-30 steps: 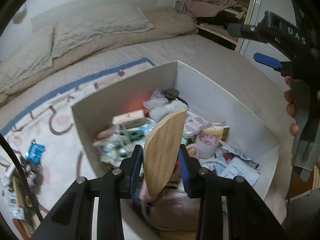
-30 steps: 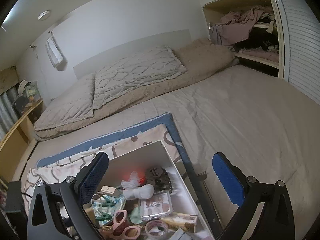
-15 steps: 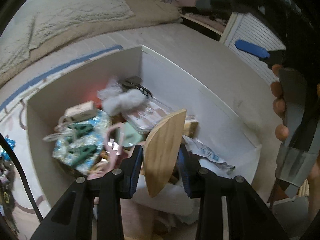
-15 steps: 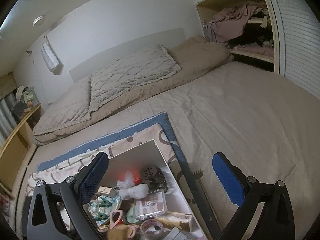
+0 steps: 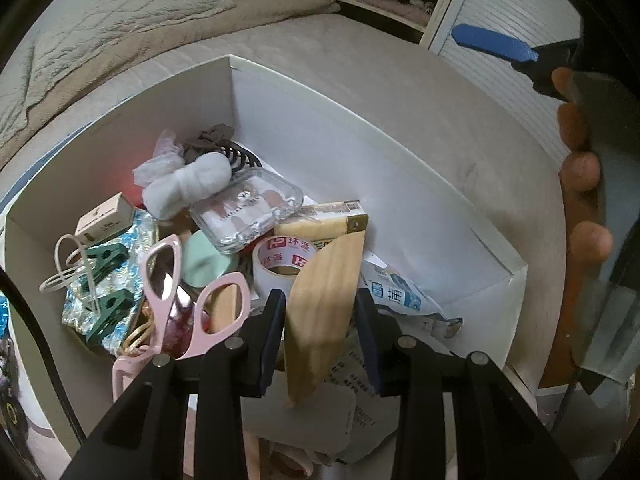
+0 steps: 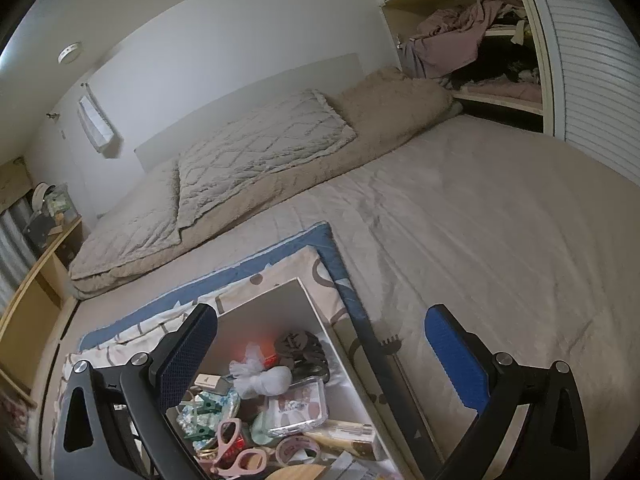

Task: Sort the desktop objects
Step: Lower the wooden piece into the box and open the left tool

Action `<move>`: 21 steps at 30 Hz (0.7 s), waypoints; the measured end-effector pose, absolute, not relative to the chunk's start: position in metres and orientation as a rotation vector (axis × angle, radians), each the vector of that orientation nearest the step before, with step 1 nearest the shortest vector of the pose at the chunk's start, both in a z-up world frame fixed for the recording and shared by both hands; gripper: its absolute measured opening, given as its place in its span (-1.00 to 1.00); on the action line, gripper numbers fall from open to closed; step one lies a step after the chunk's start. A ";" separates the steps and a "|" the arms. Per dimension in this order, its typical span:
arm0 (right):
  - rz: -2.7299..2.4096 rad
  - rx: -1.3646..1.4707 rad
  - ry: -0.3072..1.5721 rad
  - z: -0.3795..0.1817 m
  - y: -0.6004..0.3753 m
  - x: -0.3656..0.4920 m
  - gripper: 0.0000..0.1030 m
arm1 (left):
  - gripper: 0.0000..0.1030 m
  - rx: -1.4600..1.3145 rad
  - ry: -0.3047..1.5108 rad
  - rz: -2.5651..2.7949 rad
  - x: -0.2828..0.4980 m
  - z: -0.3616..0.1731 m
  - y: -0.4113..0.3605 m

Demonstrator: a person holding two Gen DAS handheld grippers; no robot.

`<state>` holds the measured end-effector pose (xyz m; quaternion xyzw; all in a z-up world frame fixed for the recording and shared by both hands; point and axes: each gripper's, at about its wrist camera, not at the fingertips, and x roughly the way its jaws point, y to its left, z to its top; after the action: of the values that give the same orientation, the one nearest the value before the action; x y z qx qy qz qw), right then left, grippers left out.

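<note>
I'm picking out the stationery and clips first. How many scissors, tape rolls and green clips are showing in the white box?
Pink scissors: 1
Tape roll: 1
Green clips: 2
Total: 4

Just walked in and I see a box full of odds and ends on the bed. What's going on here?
A person is sorting small things into a white box that sits on the bed. The left gripper is shut on a wooden piece, held over the box's near end. The box already holds pink scissors, a tape roll, green clips and other bits. The right gripper is open, holds nothing and hangs beside the box.
</note>
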<state>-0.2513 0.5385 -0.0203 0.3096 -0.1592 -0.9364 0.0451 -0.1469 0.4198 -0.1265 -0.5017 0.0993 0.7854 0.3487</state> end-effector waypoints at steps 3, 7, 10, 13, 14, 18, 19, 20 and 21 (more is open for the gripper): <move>-2.861 0.949 -0.491 -0.021 0.541 -0.250 1.00 | -0.31 -1.314 0.252 2.027 -0.150 -0.127 0.424; -2.860 0.953 -0.500 -0.022 0.544 -0.250 1.00 | -0.19 -1.332 0.227 2.031 -0.153 -0.129 0.422; -2.857 0.956 -0.506 -0.022 0.546 -0.250 1.00 | 0.05 -1.339 0.214 2.036 -0.153 -0.129 0.418; -2.850 0.958 -0.512 -0.022 0.546 -0.249 1.00 | 0.24 -1.346 0.182 2.046 -0.154 -0.128 0.412; -2.847 0.956 -0.512 -0.020 0.546 -0.249 1.00 | 0.25 -1.343 0.178 2.053 -0.155 -0.127 0.411; -2.841 0.930 -0.504 -0.015 0.542 -0.245 1.00 | 0.27 -1.333 0.191 2.070 -0.156 -0.123 0.405; -2.841 0.924 -0.502 -0.013 0.540 -0.245 1.00 | 0.27 -1.330 0.194 2.075 -0.156 -0.122 0.403; -2.840 0.918 -0.502 -0.012 0.539 -0.244 1.00 | 0.27 -1.327 0.196 2.080 -0.155 -0.122 0.401; -2.838 0.915 -0.502 -0.011 0.537 -0.244 1.00 | 0.27 -1.324 0.199 2.085 -0.155 -0.122 0.399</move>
<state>-0.2436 0.5374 -0.0113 0.3019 -0.1657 -0.9370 0.0588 -0.1554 0.3988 -0.1216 -0.5052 0.0759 0.7956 0.3256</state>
